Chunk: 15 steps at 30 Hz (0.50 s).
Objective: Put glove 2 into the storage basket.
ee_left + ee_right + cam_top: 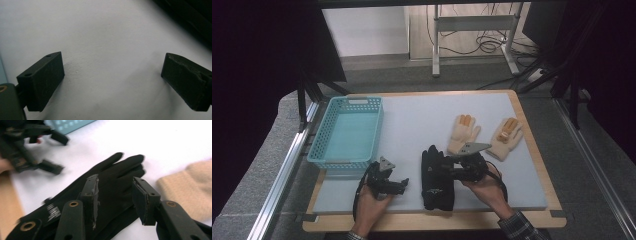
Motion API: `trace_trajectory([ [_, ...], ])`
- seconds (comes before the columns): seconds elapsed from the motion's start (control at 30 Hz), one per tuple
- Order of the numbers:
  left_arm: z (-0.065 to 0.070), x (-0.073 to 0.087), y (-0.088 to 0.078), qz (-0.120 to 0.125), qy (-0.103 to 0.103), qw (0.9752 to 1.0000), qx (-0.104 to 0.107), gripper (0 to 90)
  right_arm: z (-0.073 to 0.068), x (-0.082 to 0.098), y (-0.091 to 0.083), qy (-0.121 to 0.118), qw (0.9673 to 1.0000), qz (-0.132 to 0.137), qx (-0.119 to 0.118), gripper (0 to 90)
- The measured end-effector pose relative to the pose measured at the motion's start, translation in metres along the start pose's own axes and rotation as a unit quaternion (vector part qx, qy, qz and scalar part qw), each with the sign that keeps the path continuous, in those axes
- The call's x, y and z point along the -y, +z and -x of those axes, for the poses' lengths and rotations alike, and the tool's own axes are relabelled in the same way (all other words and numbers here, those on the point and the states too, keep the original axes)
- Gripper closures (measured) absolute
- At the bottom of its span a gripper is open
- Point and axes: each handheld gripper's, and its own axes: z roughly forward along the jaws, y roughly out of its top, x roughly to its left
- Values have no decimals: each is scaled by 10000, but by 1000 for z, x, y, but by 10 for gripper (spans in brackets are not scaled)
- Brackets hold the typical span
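With the right gripper poised jaws apart over the black gloves on the surface and the left gripper idle, jaws wide, nothing yet occupies the basket.

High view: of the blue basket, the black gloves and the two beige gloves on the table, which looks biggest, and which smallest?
1. Blue basket, clearly the largest.
2. Black gloves, a stacked pair, partly covered by the right claw.
3. Left beige glove and right beige glove: they look alike in size, so I won't rank them.
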Motion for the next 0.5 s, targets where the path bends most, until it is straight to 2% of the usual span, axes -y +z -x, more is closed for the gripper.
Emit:
trace_trajectory([
  [0.07, 0, 0, 0, -6, 24, 10000, -1, 49, 9, -3, 11, 124, 9999, -39, 56, 562],
  [0.2, 0, 0, 0, -9, 8, 10000, 2, 49, 27, -8, 41, 417, 9991, -102, -1, 505],
  [0.27, 0, 0, 0, -9, 10, 10000, 2, 49, 34, -10, 55, 513, 9985, -187, -3, 526],
  [0.37, 0, 0, 0, -31, 27, 10000, 4, 49, 40, -9, 68, 665, 9972, -338, -91, 796],
  [0.4, 0, 0, 0, -31, 26, 10000, 3, 49, 40, -9, 68, 640, 9973, -358, -66, 842],
  [0.5, 0, 0, 0, -30, 26, 10000, 5, 49, 33, -10, 59, 452, 9985, -309, -2, 859],
])
